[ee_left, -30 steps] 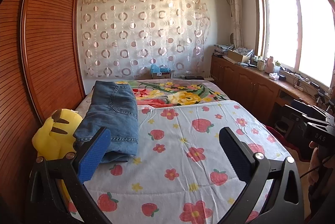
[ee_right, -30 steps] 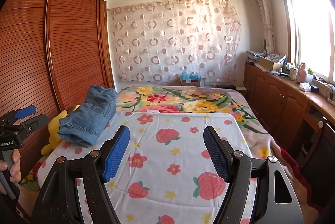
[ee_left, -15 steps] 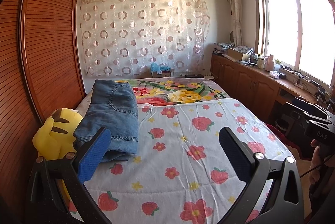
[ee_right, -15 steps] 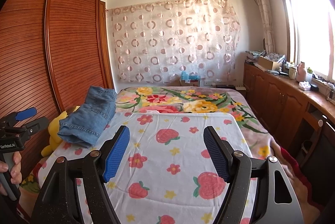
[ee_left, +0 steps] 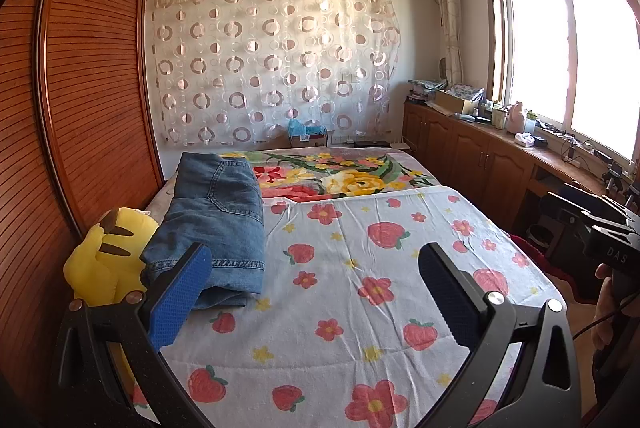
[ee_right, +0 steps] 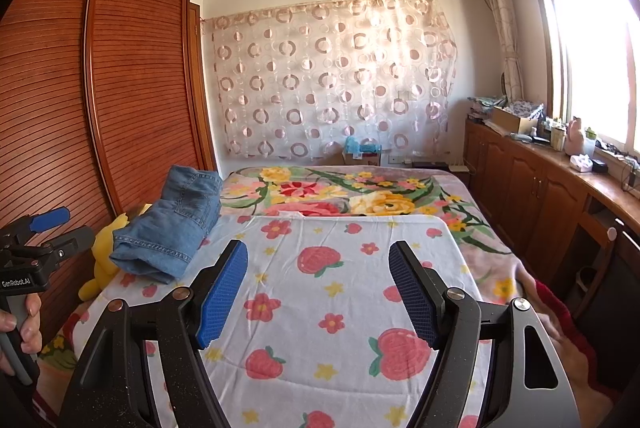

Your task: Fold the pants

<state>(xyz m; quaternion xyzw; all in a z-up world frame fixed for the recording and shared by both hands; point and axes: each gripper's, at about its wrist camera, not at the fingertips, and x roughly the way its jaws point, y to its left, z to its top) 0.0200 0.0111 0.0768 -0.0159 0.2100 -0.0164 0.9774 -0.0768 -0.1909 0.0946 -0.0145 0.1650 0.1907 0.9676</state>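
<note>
Folded blue denim pants lie on the left side of the bed, partly on a yellow plush toy; they also show in the right wrist view. My left gripper is open and empty, held above the near part of the bed, its left finger in front of the pants' near hem. My right gripper is open and empty over the strawberry sheet, well right of the pants. The left gripper also shows at the left edge of the right wrist view, the right one at the right edge of the left wrist view.
A strawberry-print sheet covers the near bed, a floral blanket the far part. A yellow plush sits at the bed's left edge by the wooden wardrobe. Cabinets with clutter run along the right under the window.
Both views have shifted only slightly; the left gripper has tilted up a little. Pants and both open grippers stay as they were.
</note>
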